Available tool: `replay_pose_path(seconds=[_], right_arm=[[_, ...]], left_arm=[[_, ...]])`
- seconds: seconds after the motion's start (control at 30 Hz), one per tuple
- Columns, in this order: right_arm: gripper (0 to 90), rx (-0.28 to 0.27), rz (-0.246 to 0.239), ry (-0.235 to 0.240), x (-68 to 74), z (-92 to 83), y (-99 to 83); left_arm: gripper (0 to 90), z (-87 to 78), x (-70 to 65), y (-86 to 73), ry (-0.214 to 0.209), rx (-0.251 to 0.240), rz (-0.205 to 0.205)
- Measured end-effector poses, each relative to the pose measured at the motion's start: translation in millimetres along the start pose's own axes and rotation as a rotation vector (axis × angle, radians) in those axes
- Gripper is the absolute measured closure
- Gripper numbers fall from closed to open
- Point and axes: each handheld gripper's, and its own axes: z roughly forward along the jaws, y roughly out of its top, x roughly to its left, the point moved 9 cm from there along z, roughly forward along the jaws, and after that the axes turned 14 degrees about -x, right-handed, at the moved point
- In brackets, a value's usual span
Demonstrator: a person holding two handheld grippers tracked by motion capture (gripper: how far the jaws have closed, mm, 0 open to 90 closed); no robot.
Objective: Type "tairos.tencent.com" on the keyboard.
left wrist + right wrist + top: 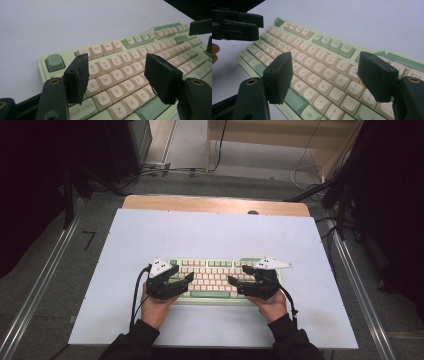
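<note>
- the setting was a lab or test workspace, not a home.
- a white work surface lay on a wooden table and was flanked by metal rails on a grey carpeted floor.
- loose cables ran across the floor beyond the table.
- dark equipment stands stood at both sides.
- a light wooden furniture frame stood at the back.
</note>
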Motion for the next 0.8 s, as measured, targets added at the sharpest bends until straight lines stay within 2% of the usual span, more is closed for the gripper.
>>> replay_pose_path(seconds=[0.33,0.63,0.8], right_arm=[[25.4,-0.023,0.001,-0.024,-9.9,-7.0,3.4],[25.4,-0.041,0.023,-0.059,-24.2,-16.0,5.2],[25.3,-0.047,0.019,-0.082,-30.4,-21.9,4.8]], left_arm=[[36.8,-2.8,3.8,1.5,0.008,-0.006,-0.003],[36.8,-5.0,5.7,2.1,0.013,-0.011,-0.007],[36.8,-8.0,8.1,3.2,0.018,-0.016,-0.009]])
